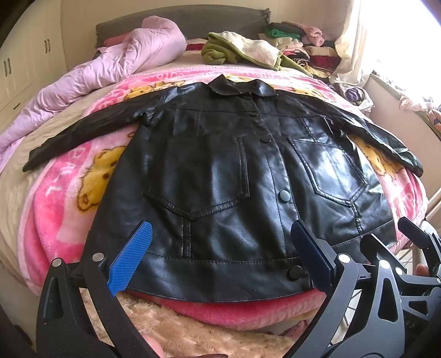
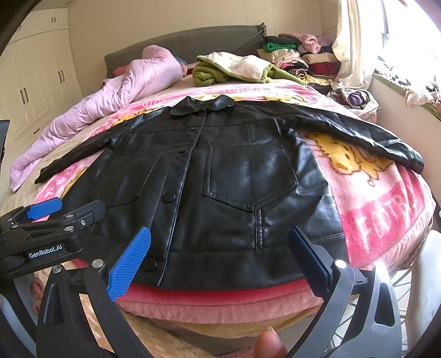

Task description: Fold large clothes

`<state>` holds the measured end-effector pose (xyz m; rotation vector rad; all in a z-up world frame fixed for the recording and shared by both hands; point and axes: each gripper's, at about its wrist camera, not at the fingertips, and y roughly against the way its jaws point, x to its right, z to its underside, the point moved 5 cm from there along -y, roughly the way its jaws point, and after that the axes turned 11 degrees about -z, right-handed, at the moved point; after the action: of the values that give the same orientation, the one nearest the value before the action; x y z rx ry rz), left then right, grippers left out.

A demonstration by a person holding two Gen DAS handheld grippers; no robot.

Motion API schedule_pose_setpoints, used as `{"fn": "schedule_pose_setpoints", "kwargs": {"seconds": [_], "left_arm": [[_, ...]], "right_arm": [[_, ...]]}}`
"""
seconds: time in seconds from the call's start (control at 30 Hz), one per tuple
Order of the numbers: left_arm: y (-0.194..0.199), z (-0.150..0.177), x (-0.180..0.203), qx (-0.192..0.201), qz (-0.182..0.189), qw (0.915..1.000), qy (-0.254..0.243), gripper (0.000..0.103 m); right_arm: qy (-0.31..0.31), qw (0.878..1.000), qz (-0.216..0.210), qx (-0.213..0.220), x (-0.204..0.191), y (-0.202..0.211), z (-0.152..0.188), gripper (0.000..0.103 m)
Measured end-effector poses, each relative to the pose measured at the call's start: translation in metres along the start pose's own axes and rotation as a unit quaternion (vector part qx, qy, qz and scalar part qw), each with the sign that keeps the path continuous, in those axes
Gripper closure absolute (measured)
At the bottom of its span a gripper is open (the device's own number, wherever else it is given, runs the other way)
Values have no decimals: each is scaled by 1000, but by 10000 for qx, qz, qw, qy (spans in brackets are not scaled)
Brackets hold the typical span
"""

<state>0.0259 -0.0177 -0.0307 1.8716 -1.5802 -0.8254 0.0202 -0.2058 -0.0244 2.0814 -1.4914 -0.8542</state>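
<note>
Black leather jacket lies spread flat, front up and snapped closed, on a pink cartoon-print blanket that covers the bed. Both sleeves reach outward from the jacket, the collar points toward the grey headboard, and the hem sits at the blanket's near edge.

Beyond the jacket's collar rests a crumpled green and cream garment, and past that, toward the window side, a stack of folded clothes. A pale lilac quilt is bunched along the side by the jacket's left-hand sleeve as the cameras see it, with white wardrobe doors behind it. A cream curtain hangs beyond the other sleeve.

The left gripper hovers just before the hem, its blue-padded fingers spread wide with nothing between them. The right gripper is likewise wide apart and empty, just before the hem on the pocket side. Nothing lies on the jacket itself.
</note>
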Motion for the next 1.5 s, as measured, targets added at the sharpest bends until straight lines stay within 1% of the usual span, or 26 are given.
{"fn": "schedule_pose_setpoints", "kwargs": {"seconds": [0.57, 0.67, 0.73, 0.97, 1.03, 1.1, 1.2, 1.3, 1.4, 1.5], "left_arm": [[-2, -2, 1, -61, -4, 10000, -50, 9], [-3, -10, 0, -29, -53, 10000, -48, 9], [-4, -20, 0, -11, -52, 10000, -64, 9], [-10, -71, 0, 103, -138, 9998, 23, 9], [-11, -88, 0, 149, -169, 9997, 43, 9], [-12, -102, -1, 150, -205, 9996, 75, 9], [-14, -127, -1, 131, -92, 9997, 202, 9], [-11, -151, -3, 253, -167, 9993, 219, 9], [-8, -170, -3, 321, -138, 9991, 243, 9], [-2, -189, -1, 474, -111, 9985, 238, 9]], "right_arm": [[-3, 10000, -78, 32, 2, 2, -2, 4], [-1, 9999, -108, 49, 4, 0, -9, 4], [3, 9998, -146, 98, 6, -1, -18, 4], [79, 9991, -214, 346, 12, 2, -64, 4], [85, 9991, -144, 378, 15, 2, -79, 4], [-8, 9986, -268, 449, 18, 4, -97, 4], [-46, 9976, -236, 655, 24, 10, -118, 4], [-3, 9965, -259, 789, 28, 15, -139, 4], [-37, 9961, -261, 838, 34, 17, -153, 4], [-122, 9955, -233, 913, 41, 17, -167, 4]]}}
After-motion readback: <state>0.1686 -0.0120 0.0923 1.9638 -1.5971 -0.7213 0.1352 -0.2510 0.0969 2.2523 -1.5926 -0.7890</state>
